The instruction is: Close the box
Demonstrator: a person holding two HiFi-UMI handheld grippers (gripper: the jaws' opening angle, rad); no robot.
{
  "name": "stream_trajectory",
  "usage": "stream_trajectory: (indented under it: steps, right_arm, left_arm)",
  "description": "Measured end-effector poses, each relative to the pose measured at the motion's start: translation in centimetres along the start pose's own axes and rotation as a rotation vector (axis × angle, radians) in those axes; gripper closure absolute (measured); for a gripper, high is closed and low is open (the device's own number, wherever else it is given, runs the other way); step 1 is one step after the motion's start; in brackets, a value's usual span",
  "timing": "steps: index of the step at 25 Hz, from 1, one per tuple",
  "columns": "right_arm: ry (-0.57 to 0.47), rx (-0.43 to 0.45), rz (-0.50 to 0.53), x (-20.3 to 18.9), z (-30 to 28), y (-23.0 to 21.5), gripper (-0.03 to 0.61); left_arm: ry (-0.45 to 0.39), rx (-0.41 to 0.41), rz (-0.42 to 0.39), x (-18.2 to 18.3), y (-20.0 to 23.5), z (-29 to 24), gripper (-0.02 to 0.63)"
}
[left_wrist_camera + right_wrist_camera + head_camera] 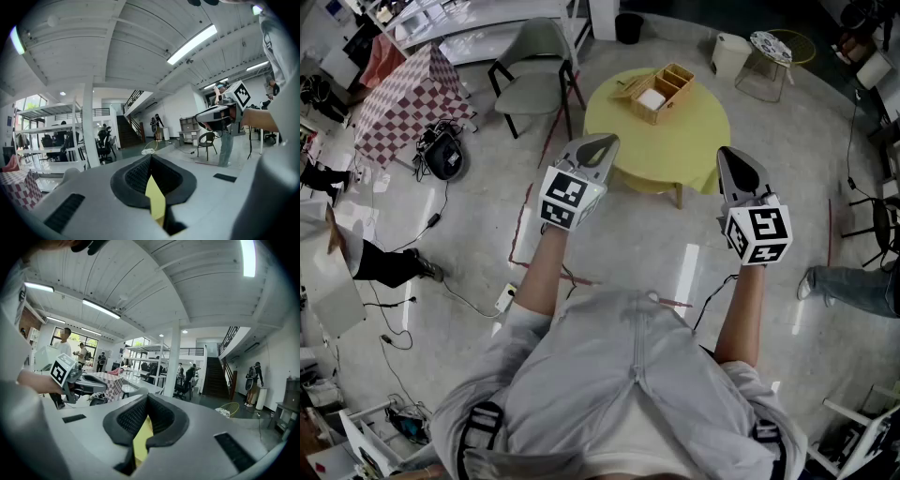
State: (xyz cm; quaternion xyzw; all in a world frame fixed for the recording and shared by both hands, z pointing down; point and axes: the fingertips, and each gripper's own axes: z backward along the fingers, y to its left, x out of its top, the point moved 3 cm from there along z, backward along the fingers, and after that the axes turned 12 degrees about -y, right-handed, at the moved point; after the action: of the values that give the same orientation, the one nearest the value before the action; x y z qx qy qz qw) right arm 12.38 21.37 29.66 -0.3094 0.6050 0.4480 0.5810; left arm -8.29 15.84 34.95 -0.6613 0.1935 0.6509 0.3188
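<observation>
Item: box (pixel 654 92), lid open, 12 o'clock on yellow worktop (pixel 698 155), beyond reach. L gripper (pixel 602 142) and R gripper (pixel 733 157): jaws together, empty, raised; prob. approach pending.

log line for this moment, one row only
stage: box not yet touched | box: lid open, on yellow table | left tongs: shut, empty | right tongs: shut, empty

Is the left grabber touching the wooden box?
Apart. The head view shows bare yellow table between the left gripper and the box.
</observation>
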Motion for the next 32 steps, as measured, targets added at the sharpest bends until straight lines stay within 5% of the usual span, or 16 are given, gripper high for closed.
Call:
stream_trajectory:
  steps: [9,23,32]
  right_arm:
    - [-0.016,0.01,-0.016,-0.5,0.5,-1.4,0.561]
    - [-0.009,0.177,-0.046,-3.3,3.7,-4.6,0.561]
    - [-0.034,0.172,-0.128,-6.0,-0.8,-9.3,0.561]
  left_arm:
    - [0.004,0.016,-0.004,0.3,-0.9,-0.7,0.584]
    - [0.063,0.124,0.015,-1.3,-6.8,-2.6,0.584]
    - [0.073,0.127,0.008,-3.7,-3.9,-8.2,0.584]
